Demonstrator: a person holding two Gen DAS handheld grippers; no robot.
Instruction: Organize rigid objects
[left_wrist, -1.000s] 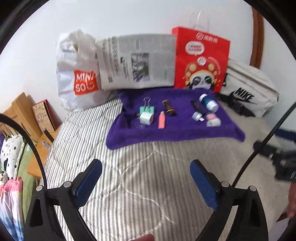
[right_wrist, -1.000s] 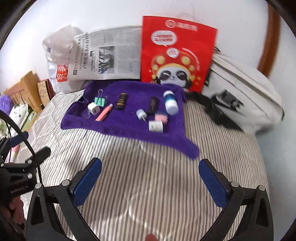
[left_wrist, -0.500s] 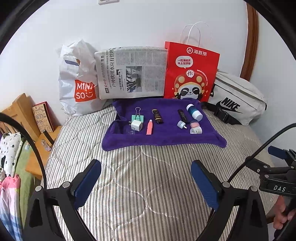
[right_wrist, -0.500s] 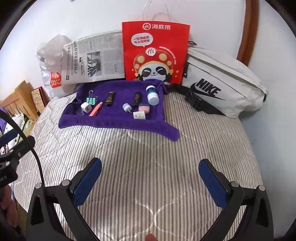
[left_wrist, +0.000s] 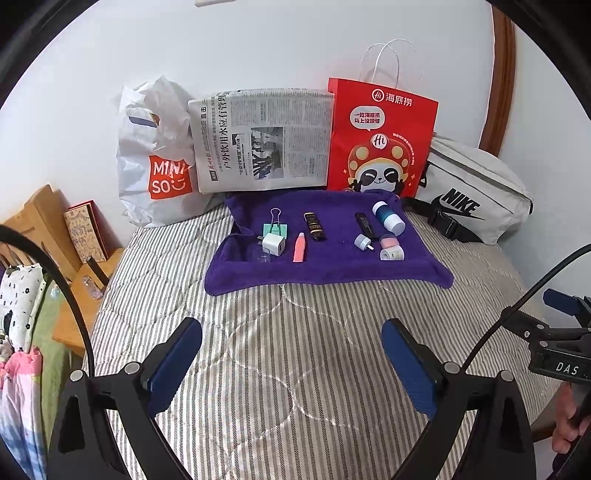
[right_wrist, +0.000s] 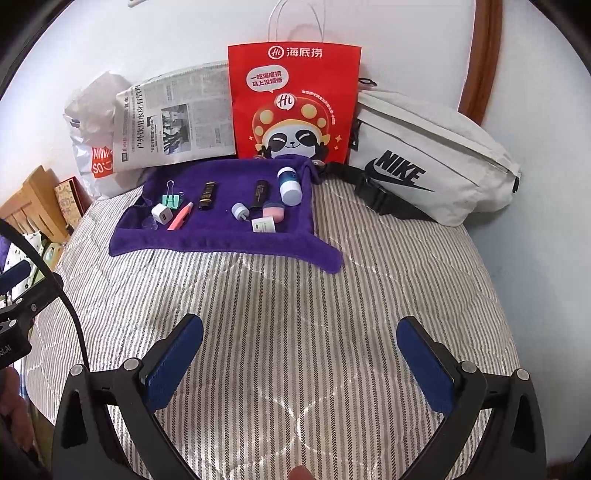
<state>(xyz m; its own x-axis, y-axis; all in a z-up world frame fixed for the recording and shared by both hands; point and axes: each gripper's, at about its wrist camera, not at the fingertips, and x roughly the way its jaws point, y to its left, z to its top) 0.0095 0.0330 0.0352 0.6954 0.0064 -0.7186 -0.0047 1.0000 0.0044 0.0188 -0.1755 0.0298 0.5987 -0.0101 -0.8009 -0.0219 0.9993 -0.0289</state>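
Observation:
A purple towel (left_wrist: 332, 269) (right_wrist: 207, 242) lies on the striped bed and carries several small items. On its left are a green binder clip (left_wrist: 275, 226), a white charger plug (left_wrist: 274, 245) (right_wrist: 161, 214) and a pink tube (left_wrist: 299, 248) (right_wrist: 180, 217). A dark lipstick (left_wrist: 314, 226) (right_wrist: 207, 195) lies mid-towel. On the right lie a black tube (left_wrist: 365, 225), a blue-and-white bottle (left_wrist: 388, 218) (right_wrist: 289, 185), a pink jar (left_wrist: 388, 242) and a small white jar (left_wrist: 392, 254). My left gripper (left_wrist: 291, 354) and right gripper (right_wrist: 300, 354) hang open and empty over the bedding, well short of the towel.
Against the wall stand a white Miniso bag (left_wrist: 155, 162), a folded newspaper (left_wrist: 262, 140), a red panda paper bag (left_wrist: 380, 144) (right_wrist: 295, 103) and a white Nike waist bag (left_wrist: 476, 199) (right_wrist: 432, 162). A wooden bedside stand (left_wrist: 74, 266) with a book is at the left.
Both cameras have drawn back and risen, so the towel and bags look smaller and farther away. Both grippers stay open; nothing on the towel has moved.

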